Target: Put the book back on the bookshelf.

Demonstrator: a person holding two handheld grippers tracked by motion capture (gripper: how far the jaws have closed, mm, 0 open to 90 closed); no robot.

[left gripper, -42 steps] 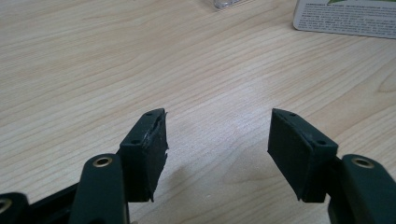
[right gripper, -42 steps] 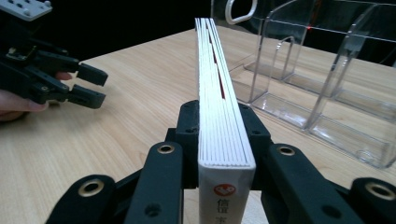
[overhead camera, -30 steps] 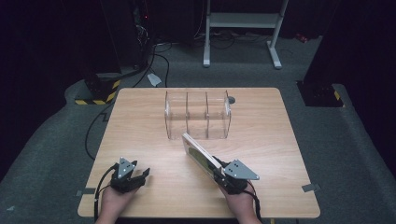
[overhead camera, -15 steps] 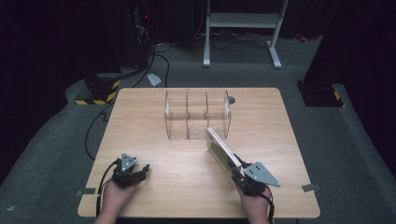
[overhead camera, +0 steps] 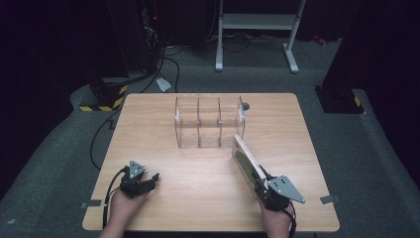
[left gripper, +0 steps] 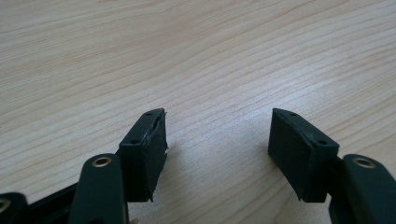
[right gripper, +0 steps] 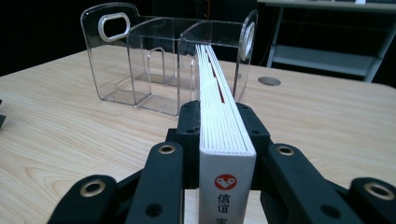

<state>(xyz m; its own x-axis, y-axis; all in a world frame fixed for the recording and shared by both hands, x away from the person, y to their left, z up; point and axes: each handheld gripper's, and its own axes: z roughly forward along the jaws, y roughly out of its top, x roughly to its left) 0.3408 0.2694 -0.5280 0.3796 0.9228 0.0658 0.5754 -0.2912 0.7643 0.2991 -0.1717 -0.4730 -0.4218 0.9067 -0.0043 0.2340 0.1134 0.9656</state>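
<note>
A clear plastic organizer (overhead camera: 208, 121) with three compartments stands at the back middle of the wooden table (overhead camera: 163, 134). My right gripper (overhead camera: 261, 182) is at the near right, shut on a thin white book (overhead camera: 246, 158). The book stands on edge and points toward the organizer's right end, its far end just short of it. In the right gripper view, the book (right gripper: 219, 93) runs between the two pads toward the organizer (right gripper: 154, 60). My left gripper (overhead camera: 151, 179) rests low at the near left. Its jaws (left gripper: 217, 135) stand open over bare wood with nothing between them.
A round cable hole (overhead camera: 246, 105) sits in the table behind the organizer's right end. A white metal stand (overhead camera: 255, 22) and cables lie on the floor beyond the table. A yellow-and-black striped block (overhead camera: 104, 99) sits off the back left corner.
My right gripper has carried the book to the right, from in front of the organizer's middle to its right end. The left gripper has stayed in place.
</note>
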